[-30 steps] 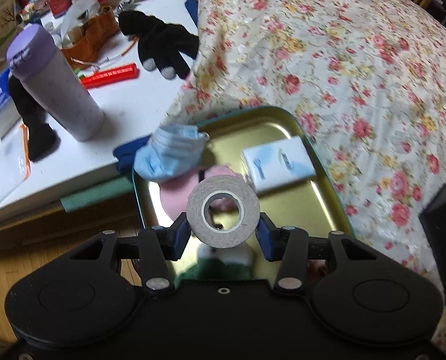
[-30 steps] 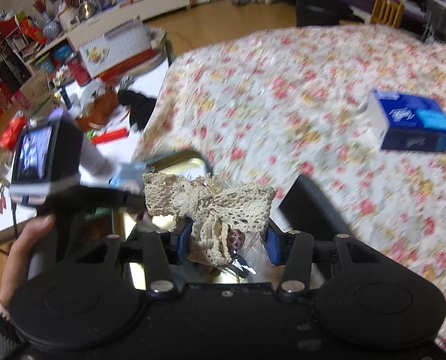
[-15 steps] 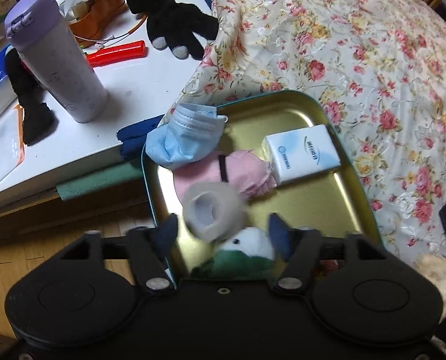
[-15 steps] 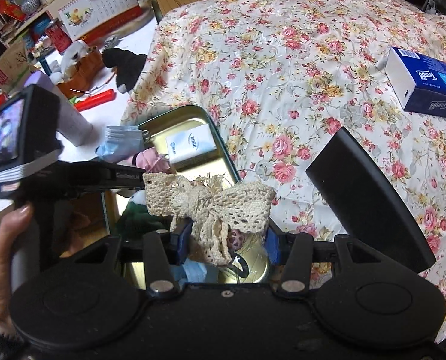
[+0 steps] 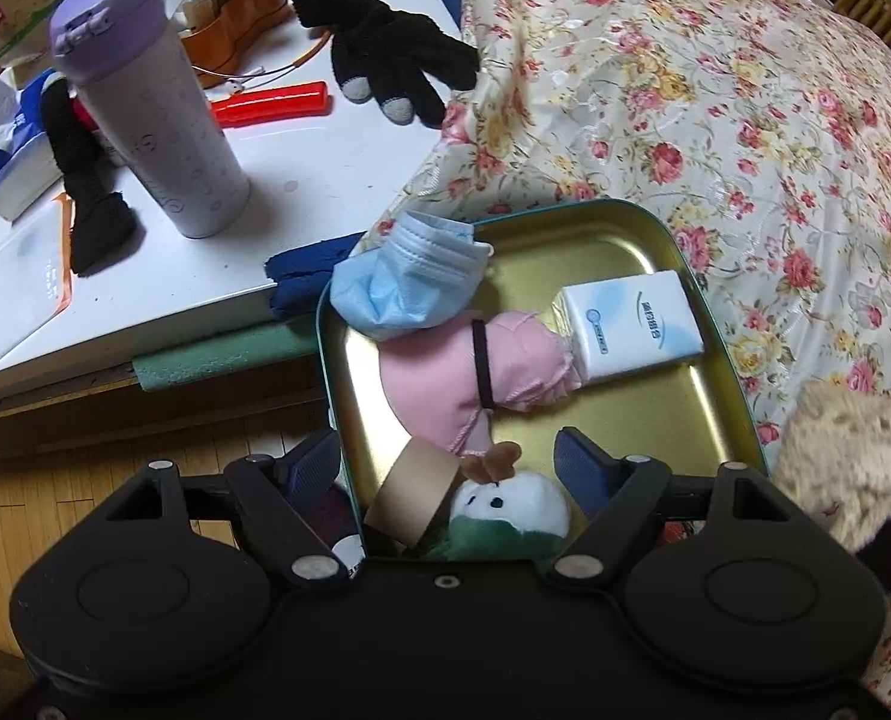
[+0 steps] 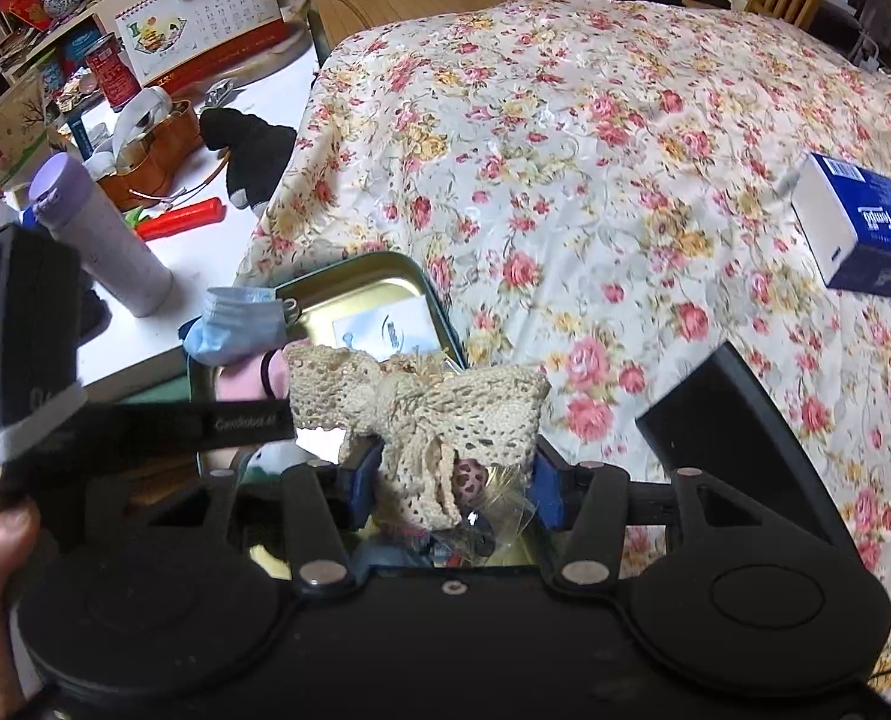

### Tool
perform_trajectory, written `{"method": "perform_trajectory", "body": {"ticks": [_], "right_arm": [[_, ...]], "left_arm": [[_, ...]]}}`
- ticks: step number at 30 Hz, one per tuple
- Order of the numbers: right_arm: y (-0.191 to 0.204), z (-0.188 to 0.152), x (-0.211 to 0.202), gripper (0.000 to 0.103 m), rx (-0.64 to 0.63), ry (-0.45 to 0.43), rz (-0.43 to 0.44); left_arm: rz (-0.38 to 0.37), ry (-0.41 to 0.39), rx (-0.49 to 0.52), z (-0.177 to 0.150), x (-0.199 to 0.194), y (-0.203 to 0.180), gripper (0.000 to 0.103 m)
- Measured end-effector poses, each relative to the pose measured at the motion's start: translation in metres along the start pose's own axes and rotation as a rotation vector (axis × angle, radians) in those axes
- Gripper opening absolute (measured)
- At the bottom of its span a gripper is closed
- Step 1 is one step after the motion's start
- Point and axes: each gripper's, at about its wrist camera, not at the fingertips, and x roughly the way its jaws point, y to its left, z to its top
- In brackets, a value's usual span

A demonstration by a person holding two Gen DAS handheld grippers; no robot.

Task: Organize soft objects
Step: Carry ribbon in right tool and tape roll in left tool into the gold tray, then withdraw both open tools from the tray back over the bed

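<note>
Below the opening left gripper (image 5: 445, 462), free of its pads, the tape roll (image 5: 412, 501) lay in the tin tray (image 5: 619, 228) beside mask (image 5: 409, 282), tissue pack (image 5: 631, 324) and plush toy (image 5: 505, 516); the right gripper's (image 6: 454, 483) opening jaws flanked a lace bow (image 6: 415, 402).

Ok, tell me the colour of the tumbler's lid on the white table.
Lilac purple lid, above a pale grey tumbler body; clearest in the left wrist view.

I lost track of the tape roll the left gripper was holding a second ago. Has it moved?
Yes. The tape roll has left the opening left gripper and dropped into the tin tray, beside the plush toy.
</note>
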Motion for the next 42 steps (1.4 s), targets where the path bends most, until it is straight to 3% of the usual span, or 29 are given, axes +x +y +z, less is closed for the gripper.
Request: {"method": "perform_trajectory", "body": {"ticks": [8,32,42], "right_arm": [[0.004,0.013,0.015,0.058,0.005,0.000,-0.005],[-0.012,-0.001,0.012,0.059,0.033,0.027,-0.017],[-0.021,-0.018,0.000,0.059,0.043,0.027,-0.020]], "left_arm": [[0.029,-0.029,-0.009,0.001,-0.006,0.002,0.076],[0.026,-0.003,0.047,-0.002,0.001,-0.009,0.077],[0.060,0.016,0.087,-0.008,0.007,-0.018,0.077]]}}
